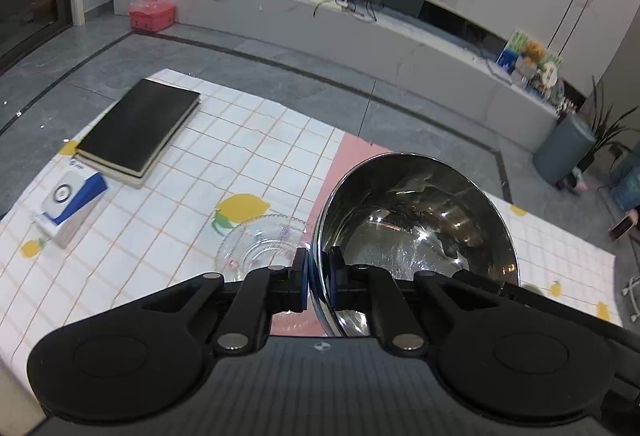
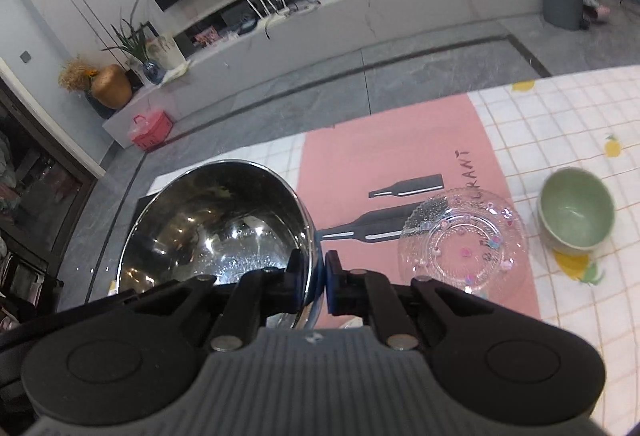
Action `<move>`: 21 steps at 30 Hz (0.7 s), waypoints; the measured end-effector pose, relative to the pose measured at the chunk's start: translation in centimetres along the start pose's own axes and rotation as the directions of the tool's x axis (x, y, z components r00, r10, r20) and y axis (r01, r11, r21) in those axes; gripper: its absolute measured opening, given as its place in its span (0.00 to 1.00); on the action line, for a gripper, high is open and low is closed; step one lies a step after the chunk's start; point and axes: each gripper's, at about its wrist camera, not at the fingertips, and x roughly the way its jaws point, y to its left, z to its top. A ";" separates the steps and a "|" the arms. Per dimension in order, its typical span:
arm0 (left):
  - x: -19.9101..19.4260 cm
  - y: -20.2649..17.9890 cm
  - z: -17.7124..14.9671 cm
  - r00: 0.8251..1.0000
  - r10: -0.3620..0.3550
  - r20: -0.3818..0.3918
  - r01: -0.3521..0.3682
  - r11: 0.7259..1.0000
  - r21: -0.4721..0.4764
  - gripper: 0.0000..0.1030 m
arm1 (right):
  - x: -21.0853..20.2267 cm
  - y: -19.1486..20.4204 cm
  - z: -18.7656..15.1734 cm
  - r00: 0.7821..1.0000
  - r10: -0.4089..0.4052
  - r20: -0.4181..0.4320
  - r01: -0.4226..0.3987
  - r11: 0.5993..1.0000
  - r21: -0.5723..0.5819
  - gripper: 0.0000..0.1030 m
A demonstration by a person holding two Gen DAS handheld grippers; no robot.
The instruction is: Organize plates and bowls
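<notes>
From my remote seat, both grippers are clamped on one steel bowl (image 1: 416, 220) above the tablecloth (image 1: 256, 164). My left gripper (image 1: 319, 276) pinches the bowl's left rim between its two fingers, one finger outside the wall and one inside. My right gripper (image 2: 316, 276) pinches the opposite rim of the steel bowl (image 2: 216, 220) the same way. The bowl is tilted, its polished inside facing the cameras, over the near edge of a pink mat (image 2: 384, 164).

On the pink mat, a clear glass dish (image 2: 464, 240) with small pink decorations sits upright near its right edge. Just off the mat's right edge, a pale green bowl (image 2: 576, 212) stands on the checked tablecloth (image 2: 560, 124), near the dish but apart from it.

Well to the mat's left, a black notebook (image 1: 140, 128) lies flat, with a blue-and-white box (image 1: 68, 200) just beside its near end.
</notes>
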 end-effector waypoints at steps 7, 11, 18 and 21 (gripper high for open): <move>-6.1 2.9 -2.4 0.994 -0.107 -0.010 0.106 0.992 -0.073 0.10 | -8.3 0.9 -4.0 0.993 0.062 0.102 -0.066 0.997 0.037 0.12; -8.6 3.3 -4.1 0.992 -0.125 0.007 0.125 0.991 -0.056 0.11 | -11.6 2.1 -6.0 0.991 0.049 0.122 -0.050 0.999 0.011 0.12; -11.9 4.3 -7.2 0.992 -0.107 0.065 0.109 0.993 -0.033 0.11 | -14.5 2.3 -9.4 0.988 0.084 0.128 -0.087 0.996 0.015 0.13; -12.2 4.3 -8.5 0.992 -0.095 0.088 0.096 0.995 -0.011 0.10 | -14.6 1.4 -10.8 0.986 0.093 0.137 -0.099 0.994 0.038 0.13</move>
